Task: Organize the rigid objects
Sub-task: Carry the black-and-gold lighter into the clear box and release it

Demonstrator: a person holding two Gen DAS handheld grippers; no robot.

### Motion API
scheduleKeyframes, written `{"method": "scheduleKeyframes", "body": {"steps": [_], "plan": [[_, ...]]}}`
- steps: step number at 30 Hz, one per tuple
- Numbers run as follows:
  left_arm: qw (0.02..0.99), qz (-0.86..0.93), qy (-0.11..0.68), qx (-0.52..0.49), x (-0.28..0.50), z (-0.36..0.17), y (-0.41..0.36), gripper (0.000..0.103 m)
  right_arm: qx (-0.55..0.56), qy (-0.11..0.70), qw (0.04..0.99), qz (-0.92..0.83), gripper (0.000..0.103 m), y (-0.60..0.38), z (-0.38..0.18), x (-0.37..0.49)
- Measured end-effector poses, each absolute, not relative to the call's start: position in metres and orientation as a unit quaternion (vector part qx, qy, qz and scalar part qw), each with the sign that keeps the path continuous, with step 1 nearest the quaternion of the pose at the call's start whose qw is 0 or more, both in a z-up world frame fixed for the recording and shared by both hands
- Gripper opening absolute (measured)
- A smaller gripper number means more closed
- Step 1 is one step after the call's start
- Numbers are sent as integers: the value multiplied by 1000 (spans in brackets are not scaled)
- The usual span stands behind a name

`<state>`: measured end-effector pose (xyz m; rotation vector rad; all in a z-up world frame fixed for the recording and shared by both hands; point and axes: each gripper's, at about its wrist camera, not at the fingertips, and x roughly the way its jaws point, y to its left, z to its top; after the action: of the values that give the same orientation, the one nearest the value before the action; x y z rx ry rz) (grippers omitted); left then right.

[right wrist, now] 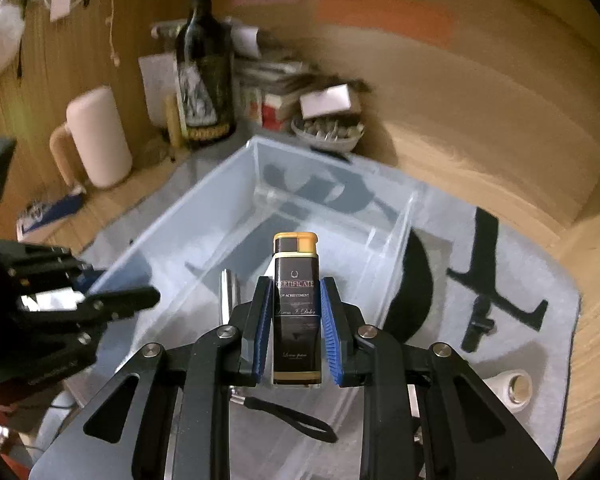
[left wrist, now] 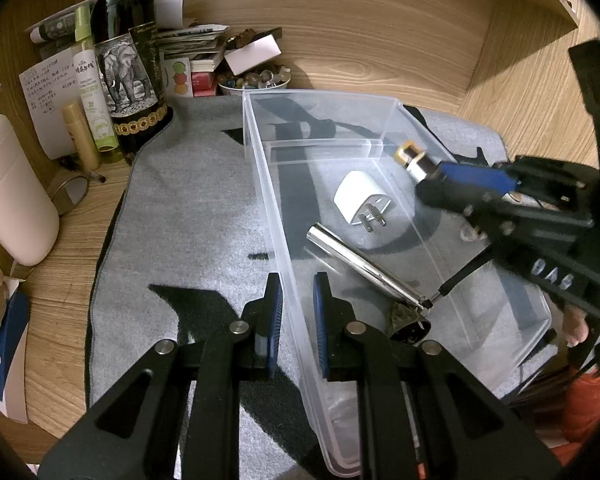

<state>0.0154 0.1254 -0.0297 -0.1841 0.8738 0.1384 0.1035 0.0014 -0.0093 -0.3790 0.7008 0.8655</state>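
Note:
A clear plastic divided bin (left wrist: 260, 168) sits on a grey mat. My left gripper (left wrist: 296, 304) straddles the bin's left wall, one blue pad on each side, closed on it. Inside the bin lie a white plug adapter (left wrist: 362, 198) and a silver flashlight (left wrist: 364, 268) with a black strap. My right gripper (right wrist: 294, 308) is shut on a black lighter (right wrist: 296, 304) with a gold cap, held upright above the bin (right wrist: 204, 208). In the left wrist view the right gripper (left wrist: 460, 180) hovers over the bin's right wall with the lighter (left wrist: 414, 160) pointing inward.
A wine bottle (left wrist: 126, 52), spray bottle (left wrist: 92, 92), pink mug (left wrist: 12, 192), a bowl of small items (left wrist: 256, 80), papers and boxes crowd the desk's back left. A white cylinder (right wrist: 514, 390) lies on the mat (right wrist: 500, 340) right of the bin. Wooden walls enclose the desk.

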Motion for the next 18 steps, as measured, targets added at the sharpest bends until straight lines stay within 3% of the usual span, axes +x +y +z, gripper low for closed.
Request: {"method": "scheduleKeyframes", "body": {"steps": [12, 18], "plan": [[900, 68, 422, -89, 15, -30, 125, 14, -217, 342, 819, 406, 22, 7, -21, 98], [899, 69, 422, -88, 16, -30, 125, 14, -215, 330, 823, 410, 35, 4, -16, 94]]}}
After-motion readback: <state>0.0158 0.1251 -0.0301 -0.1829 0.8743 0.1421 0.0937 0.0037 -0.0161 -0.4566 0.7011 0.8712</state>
